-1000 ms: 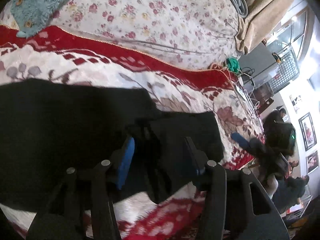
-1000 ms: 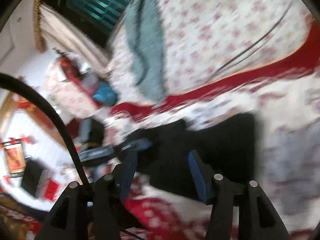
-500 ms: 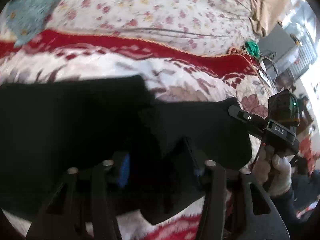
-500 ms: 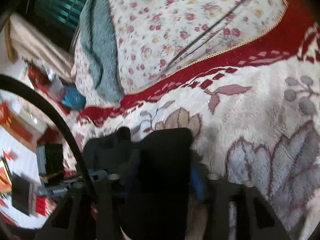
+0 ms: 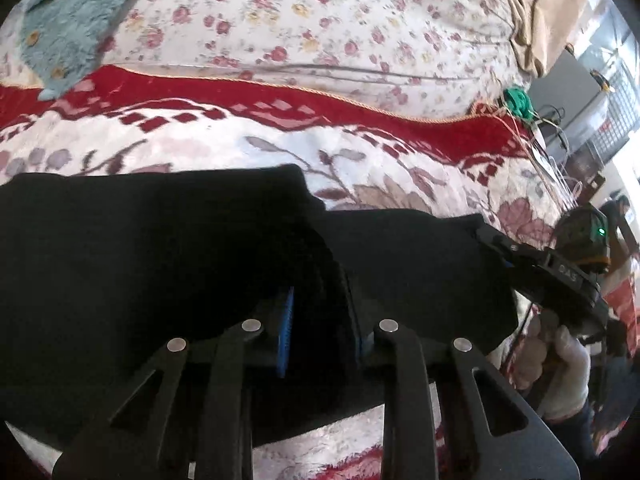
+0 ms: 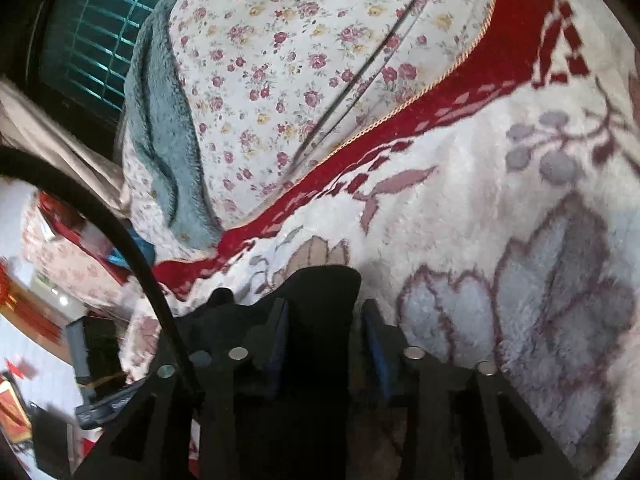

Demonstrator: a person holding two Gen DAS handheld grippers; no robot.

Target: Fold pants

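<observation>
Black pants [image 5: 140, 248] lie on a red and white floral blanket [image 5: 400, 172] on the bed. In the left wrist view my left gripper [image 5: 320, 320] is shut on a bunched fold of the pants near their right end. In the right wrist view my right gripper [image 6: 324, 332] is shut on a corner of the black pants [image 6: 324, 292], with cloth standing up between the blue pads. The right gripper also shows at the far right of the left wrist view [image 5: 560, 272], at the pants' right edge, held by a gloved hand.
A floral quilt [image 5: 320, 20] and a teal fluffy cloth [image 5: 72, 20] lie beyond the blanket's red border. Cables and a green object [image 5: 518, 100] sit at the bed's right edge. A dark cable [image 6: 120, 240] arcs across the right wrist view.
Both grippers went from open to shut on the pants. The right gripper came in to the pants' right edge and took hold of a corner.
</observation>
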